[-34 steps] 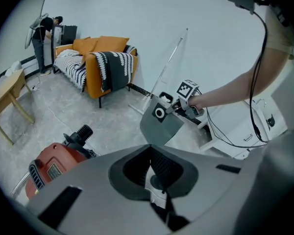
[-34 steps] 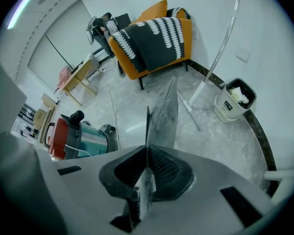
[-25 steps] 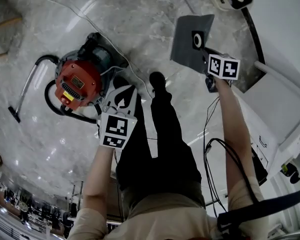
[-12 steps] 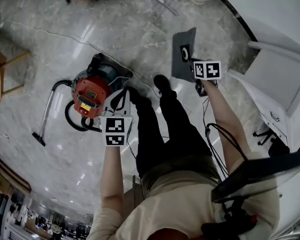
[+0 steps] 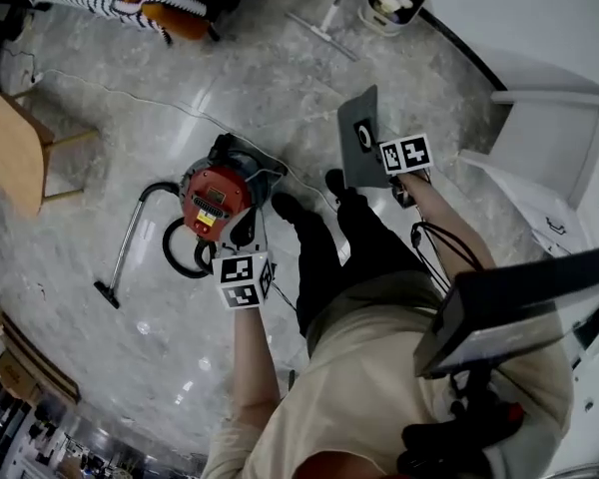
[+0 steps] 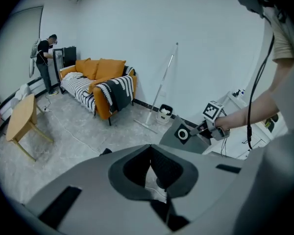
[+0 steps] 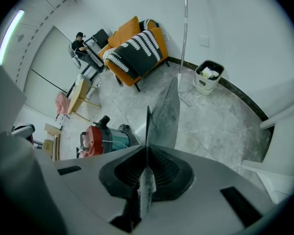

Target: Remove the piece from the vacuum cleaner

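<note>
Well above the floor, my right gripper (image 7: 147,150) had its fingers clamped on the edge of the grey piece (image 7: 167,112), held apart from the vacuum (image 5: 212,198) standing down by my feet. My left gripper (image 6: 150,153) had its fingers pressed together, holding nothing.

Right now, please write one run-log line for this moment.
right gripper: shut on grey piece | left gripper: shut, empty | vacuum cleaner: on floor, piece off
</note>
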Available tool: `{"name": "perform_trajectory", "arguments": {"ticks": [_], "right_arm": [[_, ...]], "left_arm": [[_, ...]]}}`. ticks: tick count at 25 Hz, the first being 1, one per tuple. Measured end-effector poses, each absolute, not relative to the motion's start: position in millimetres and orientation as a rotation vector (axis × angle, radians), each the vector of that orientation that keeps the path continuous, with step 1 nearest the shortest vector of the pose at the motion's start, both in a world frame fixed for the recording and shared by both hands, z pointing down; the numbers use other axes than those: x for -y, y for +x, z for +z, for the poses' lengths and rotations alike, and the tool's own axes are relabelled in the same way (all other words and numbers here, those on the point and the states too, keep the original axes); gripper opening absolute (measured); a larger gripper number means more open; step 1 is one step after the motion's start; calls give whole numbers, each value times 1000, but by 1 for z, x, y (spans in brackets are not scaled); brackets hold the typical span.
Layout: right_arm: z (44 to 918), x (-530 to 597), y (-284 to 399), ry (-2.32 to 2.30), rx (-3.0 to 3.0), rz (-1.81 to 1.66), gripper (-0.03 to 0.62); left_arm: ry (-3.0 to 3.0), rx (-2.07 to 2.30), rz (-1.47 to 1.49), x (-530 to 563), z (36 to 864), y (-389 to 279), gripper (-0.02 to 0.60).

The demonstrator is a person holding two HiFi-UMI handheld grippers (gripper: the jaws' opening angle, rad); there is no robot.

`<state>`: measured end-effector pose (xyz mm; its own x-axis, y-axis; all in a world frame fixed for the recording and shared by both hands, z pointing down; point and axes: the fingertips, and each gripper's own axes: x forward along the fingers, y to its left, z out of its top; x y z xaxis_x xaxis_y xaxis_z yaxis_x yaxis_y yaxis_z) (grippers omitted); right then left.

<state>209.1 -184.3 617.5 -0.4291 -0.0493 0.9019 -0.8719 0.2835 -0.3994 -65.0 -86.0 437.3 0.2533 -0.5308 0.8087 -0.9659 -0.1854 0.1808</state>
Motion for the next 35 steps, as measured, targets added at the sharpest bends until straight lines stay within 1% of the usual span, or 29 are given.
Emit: {"name": "perform_trajectory", "arguments": {"ticks": [7,14,18,23,32,35], "right_arm": [[572,189,177,720,1792,1170,29],[544,224,169,691,1891,1128,29],[537,248,189,724,1932,1164,29],[527,269,213,779,1940,1195,29],[537,277,268,872,1865,1261,29],[537,278,277,883,1852,1272,30]], "left_arm": [[1742,1606,756,63,368,-115,3],[1687,1726,725,50,343,-114,3],[1668,1767,756,52,334,-97,3],[1674,1793,794,63,317,-93,3],[1714,1801,865,92,295,-75,3],[1712,1816,893,100,291,-72,3]]}}
